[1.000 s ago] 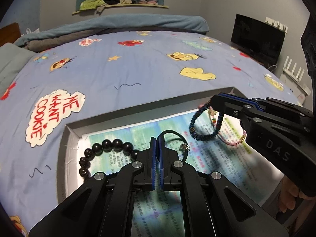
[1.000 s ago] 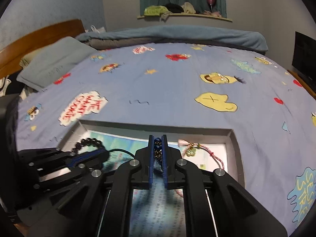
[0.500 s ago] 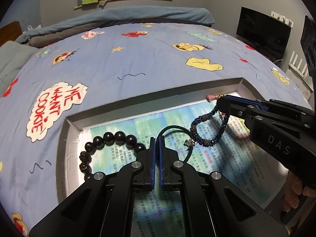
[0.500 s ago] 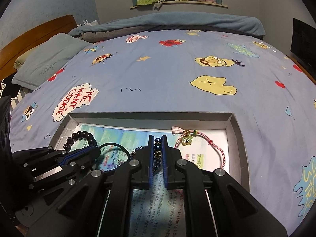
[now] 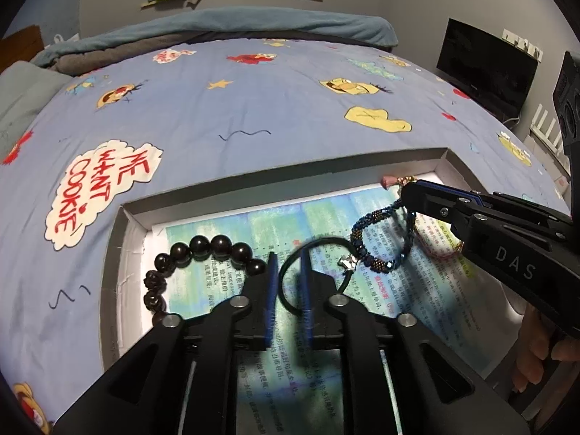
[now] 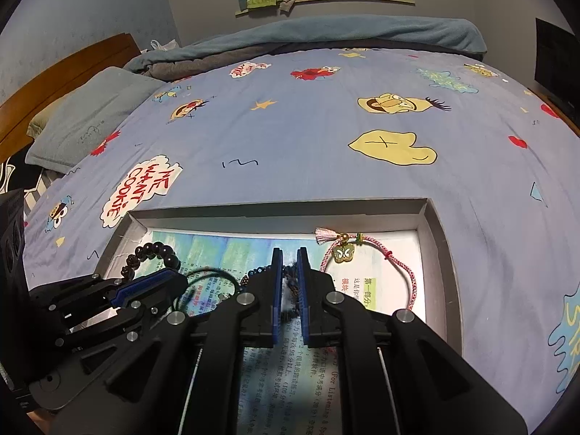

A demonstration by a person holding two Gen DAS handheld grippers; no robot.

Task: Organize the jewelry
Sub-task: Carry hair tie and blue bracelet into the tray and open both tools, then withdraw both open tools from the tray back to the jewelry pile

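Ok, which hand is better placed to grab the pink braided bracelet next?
Right. The pink braided bracelet lies just beside the right gripper, while the left gripper sits by the black beads.

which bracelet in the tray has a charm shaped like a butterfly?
The pink braided cord bracelet at the tray's right end: a gold butterfly charm hangs beside its tassel. The others are black beads, a black cord and blue beadwork.

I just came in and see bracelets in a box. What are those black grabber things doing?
A person is sorting bracelets in a shallow box on the bed. The left hand-held gripper is open around a thin black cord bracelet. The right hand-held gripper is slightly open around a dark blue beaded bracelet. A black bead bracelet and a pink cord bracelet lie nearby.
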